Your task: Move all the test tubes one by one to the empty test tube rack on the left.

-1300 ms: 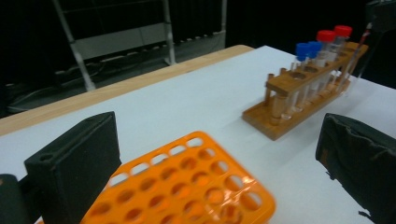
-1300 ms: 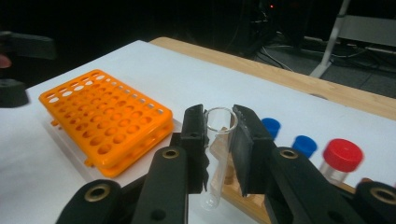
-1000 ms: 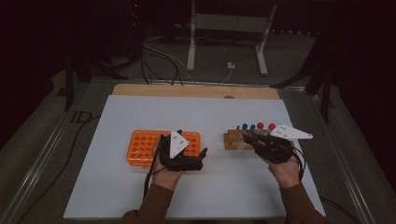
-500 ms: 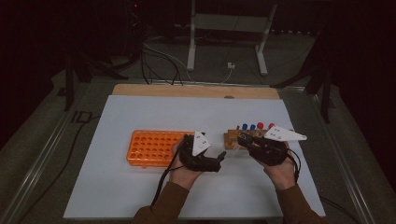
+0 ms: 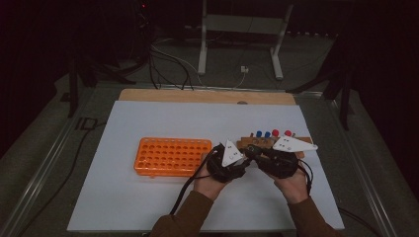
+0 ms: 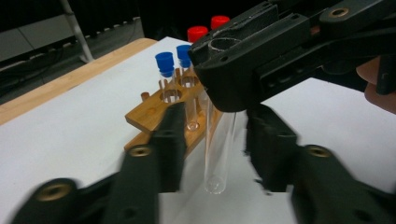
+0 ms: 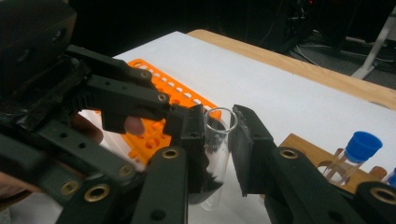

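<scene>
Table [image 5: 148, 207]: white sheet over a wooden top, a wood strip showing along the far edge.

Orange tube rack [image 5: 170, 155]: left of centre, holes vacant as far as can be seen.

Wooden tube rack [image 6: 161, 109]: right of centre, carrying two blue-capped tubes [image 6: 164, 67] and two red-capped tubes [image 6: 197, 32]; one uncapped tube stands in it too.

Clear uncapped test tube [image 6: 218, 154]: upright, between the two racks, above the sheet.

Right gripper [image 7: 219, 130]: jaws clamped on the test tube near its open rim.

Left gripper [image 6: 212, 149]: jaws parted, one on each side of the tube's lower part, gaps visible on both sides.

Both hands [image 5: 210, 183] meet near the table's centre, grippers just beside each other.
</scene>
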`<state>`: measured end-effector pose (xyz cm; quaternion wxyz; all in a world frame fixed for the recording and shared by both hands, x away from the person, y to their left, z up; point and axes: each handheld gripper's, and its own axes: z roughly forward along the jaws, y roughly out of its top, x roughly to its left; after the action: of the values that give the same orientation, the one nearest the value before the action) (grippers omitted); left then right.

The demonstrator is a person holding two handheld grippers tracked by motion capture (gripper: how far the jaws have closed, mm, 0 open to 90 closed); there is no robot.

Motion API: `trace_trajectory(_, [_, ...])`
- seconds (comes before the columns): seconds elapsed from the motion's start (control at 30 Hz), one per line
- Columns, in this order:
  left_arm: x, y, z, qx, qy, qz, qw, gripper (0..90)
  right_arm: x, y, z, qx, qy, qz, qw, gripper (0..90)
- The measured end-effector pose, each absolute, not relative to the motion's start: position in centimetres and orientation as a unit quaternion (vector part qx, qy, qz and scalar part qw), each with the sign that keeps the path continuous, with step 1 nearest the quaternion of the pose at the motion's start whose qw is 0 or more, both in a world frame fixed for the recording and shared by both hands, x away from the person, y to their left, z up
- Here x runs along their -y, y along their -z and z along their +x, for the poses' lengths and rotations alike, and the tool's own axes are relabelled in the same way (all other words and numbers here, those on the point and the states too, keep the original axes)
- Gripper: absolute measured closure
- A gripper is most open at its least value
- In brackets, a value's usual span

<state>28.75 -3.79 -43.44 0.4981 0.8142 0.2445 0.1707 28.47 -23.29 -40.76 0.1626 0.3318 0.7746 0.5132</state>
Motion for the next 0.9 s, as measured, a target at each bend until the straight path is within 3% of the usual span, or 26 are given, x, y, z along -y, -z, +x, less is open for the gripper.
trace_trajectory(0.07, [3.8,43.6,28.8,-0.24,-0.167,0.816,0.499,74.0,23.3,40.9,28.5,-0.776,-0.512,0.331,0.162,76.2])
trace_trajectory(0.17, [3.8,43.6,28.9,-0.24,-0.168,0.814,0.501,76.3,23.5,40.9,28.6,-0.774,-0.515,0.334,0.157,75.1])
trace_trajectory(0.27, [3.5,43.6,29.0,-0.246,-0.17,0.813,0.5,76.6,24.0,40.8,28.7,-0.761,-0.533,0.339,0.146,59.9])
trace_trajectory(0.37, [2.9,43.7,29.2,-0.257,-0.174,0.807,0.503,76.7,24.5,40.6,28.7,-0.752,-0.54,0.347,0.15,39.1])
trace_trajectory(0.53, [1.5,43.7,29.5,-0.273,-0.179,0.798,0.507,76.8,25.4,40.4,28.6,-0.739,-0.54,0.361,0.18,19.9])
trace_trajectory(0.9, [-2.1,43.9,29.4,-0.299,-0.194,0.784,0.508,76.8,27.8,40.6,28.5,-0.716,-0.537,0.379,0.234,5.5])
